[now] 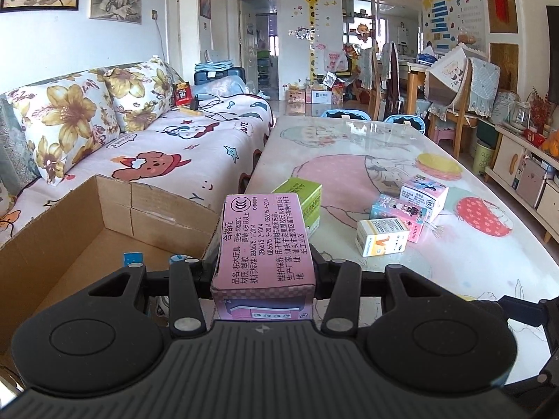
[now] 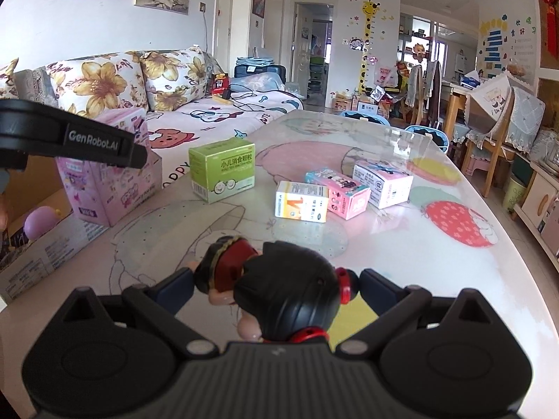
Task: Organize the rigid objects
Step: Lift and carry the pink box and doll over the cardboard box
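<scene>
Two things are in my grippers now, so I judge the step is carrying them to the carton. From large to small: the table [image 2: 401, 262] fills the right view, with its right edge curving away at 3 o'clock and its left edge near the sofa [image 1: 167, 146]. The carton [image 1: 70, 230] is open at 9 o'clock in the left view, and its near wall is just beside my load.

My left gripper [image 1: 263, 265] is closed on the pink box [image 1: 263, 241], the jaws pressing its two sides, and it hangs over the table edge next to the carton. My right gripper [image 2: 276, 282] is closed around the doll [image 2: 283, 300], low over the table at 6 o'clock; I cannot tell if the doll touches the surface.

Four boxes wait on the table: the green box [image 2: 223, 171] at 11 o'clock, then a white box [image 2: 302, 202], a striped pink box [image 2: 337, 192] and a pale box [image 2: 382, 185] close together at 12 to 1 o'clock.

Next I think the pink box must go left over the carton wall, high enough not to catch the cardboard rim. Open room is good in the middle of the table.
</scene>
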The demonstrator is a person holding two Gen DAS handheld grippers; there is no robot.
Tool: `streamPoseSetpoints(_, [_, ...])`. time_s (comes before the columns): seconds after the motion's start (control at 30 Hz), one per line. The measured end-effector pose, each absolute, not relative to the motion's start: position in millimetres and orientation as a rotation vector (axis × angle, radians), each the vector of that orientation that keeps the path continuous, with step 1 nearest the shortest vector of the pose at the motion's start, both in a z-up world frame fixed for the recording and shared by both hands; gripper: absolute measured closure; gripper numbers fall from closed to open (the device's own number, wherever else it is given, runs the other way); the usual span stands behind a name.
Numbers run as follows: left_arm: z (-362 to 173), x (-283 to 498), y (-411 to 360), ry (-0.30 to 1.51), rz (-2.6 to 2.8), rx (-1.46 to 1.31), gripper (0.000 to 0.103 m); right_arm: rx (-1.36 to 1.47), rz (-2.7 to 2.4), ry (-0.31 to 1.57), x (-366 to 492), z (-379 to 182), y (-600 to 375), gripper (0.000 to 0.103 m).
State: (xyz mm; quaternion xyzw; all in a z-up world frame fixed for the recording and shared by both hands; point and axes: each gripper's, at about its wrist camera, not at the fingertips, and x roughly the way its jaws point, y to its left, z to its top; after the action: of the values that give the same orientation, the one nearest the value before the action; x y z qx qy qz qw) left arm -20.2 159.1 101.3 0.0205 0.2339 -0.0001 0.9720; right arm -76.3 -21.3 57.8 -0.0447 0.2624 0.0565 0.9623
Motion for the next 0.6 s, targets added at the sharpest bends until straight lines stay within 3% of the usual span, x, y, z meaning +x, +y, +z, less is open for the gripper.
streamPoseSetpoints(0.6, [106,-13,170,0.471,0.162,-0.048,0.047,-0.154,0.209,0.486,-53,77,29,0.003])
